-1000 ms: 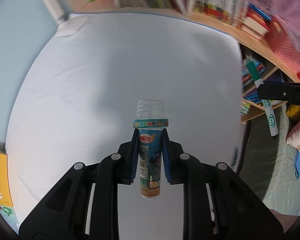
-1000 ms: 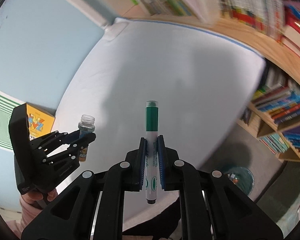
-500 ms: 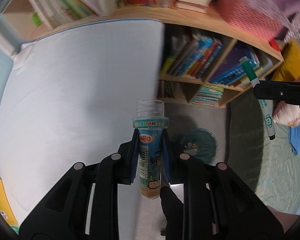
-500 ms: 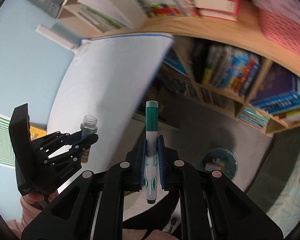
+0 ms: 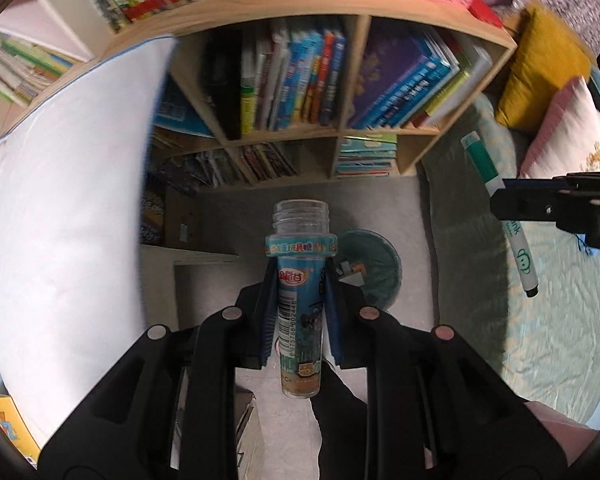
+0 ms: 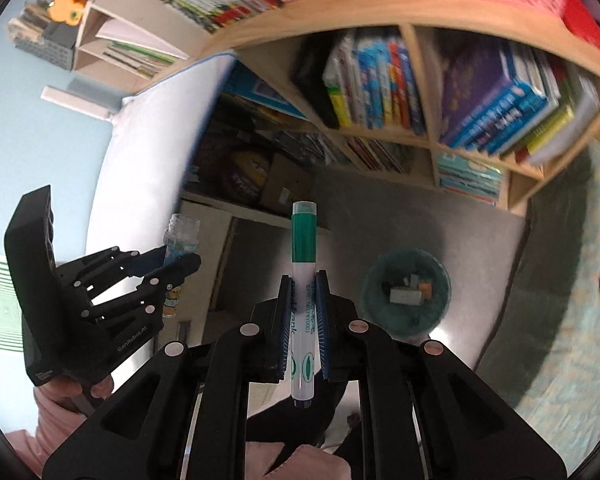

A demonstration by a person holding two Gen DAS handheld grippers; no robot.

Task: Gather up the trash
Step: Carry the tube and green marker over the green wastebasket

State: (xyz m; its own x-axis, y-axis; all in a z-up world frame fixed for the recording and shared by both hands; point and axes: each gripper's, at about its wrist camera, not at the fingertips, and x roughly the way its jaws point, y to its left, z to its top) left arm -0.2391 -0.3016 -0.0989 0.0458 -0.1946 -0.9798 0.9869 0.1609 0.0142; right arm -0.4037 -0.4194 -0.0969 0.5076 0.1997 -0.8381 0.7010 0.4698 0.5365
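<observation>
**A:** Left wrist view first. The left tool (image 5: 298, 312) is clamped on the small plastic bottle (image 5: 300, 300), neck pointing away, cap off. The teal bin (image 5: 374, 272) sits on the floor just past the bottle's right side — half hidden behind it. To do this well, I'd bring the bottle square over the bin's mouth before letting go; releasing from here, I judge it would clip the rim.

**B:** And the right tool?

**A:** Its tip shows at the right edge, gripping the green marker (image 5: 496, 208).

**B:** Right wrist view, then. The right tool (image 6: 303, 320) is closed on the green marker (image 6: 303, 300) at mid-barrel, cap end forward. Here the bin (image 6: 406, 320) is in full sight (with scraps already inside), lying to the right of the marker — something the other view hides. The left tool (image 6: 172, 264) with its bottle (image 6: 180, 252) hangs by the white tabletop (image 6: 140, 184).
</observation>
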